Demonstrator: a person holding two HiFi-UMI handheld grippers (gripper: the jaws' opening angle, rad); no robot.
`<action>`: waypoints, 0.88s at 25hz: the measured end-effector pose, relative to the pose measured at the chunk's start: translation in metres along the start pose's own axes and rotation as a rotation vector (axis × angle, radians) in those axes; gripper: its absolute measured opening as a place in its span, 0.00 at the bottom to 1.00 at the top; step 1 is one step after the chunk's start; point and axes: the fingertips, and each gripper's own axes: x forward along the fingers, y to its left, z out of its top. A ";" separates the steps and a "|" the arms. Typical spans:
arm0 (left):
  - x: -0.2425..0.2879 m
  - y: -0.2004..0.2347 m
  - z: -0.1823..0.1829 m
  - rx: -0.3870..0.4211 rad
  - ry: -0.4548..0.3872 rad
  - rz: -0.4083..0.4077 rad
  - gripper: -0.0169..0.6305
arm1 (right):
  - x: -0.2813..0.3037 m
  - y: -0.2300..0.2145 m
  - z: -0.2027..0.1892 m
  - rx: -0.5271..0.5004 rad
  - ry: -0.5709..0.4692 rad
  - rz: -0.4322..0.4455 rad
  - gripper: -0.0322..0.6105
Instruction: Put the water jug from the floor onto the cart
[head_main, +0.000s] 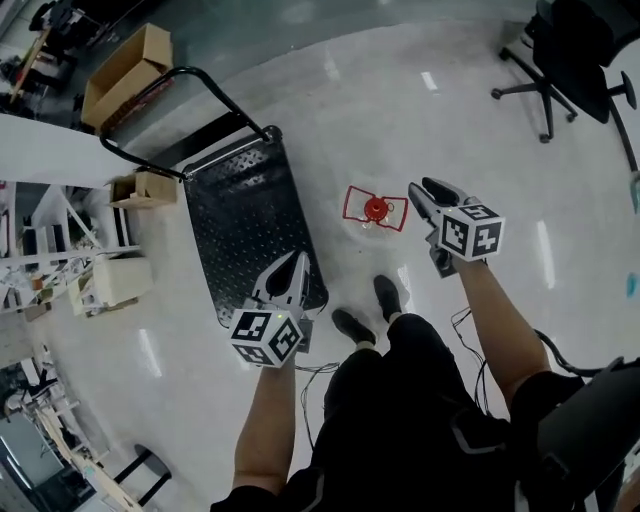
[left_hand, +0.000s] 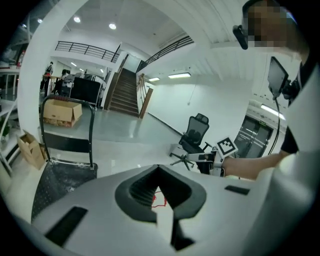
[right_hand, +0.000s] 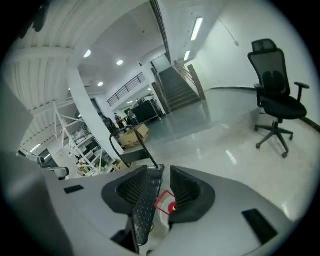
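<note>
Glossy floor (head_main: 400, 100) — cart (head_main: 250, 220), water jug (head_main: 376, 208), office chair (head_main: 560, 70)

Bright white ceiling strip lights (right_hand: 198, 28) shone above my right gripper (head_main: 420, 185); glare streaks lay on the glossy pale floor (head_main: 545, 250) beside it. Both gripper views curved, darkening at the edges.

We reach both arms forward and downward in front of our body. Our left forearm (head_main: 265, 430) carries the left gripper (head_main: 298, 262), which is angled down with its jaws closed tip to tip and gripping nothing. Our right forearm (head_main: 498, 320) stretches farther ahead. The right gripper (head_main: 420, 187) also tilts down, its jaws parted and empty.
</note>
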 end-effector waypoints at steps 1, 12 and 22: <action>0.012 0.003 -0.010 -0.007 0.023 -0.006 0.01 | 0.010 -0.012 -0.014 0.019 0.029 -0.010 0.25; 0.118 0.037 -0.146 -0.101 0.335 -0.023 0.01 | 0.100 -0.122 -0.170 0.324 0.260 -0.119 0.37; 0.145 0.065 -0.222 -0.189 0.490 0.000 0.01 | 0.145 -0.152 -0.250 0.408 0.380 -0.154 0.40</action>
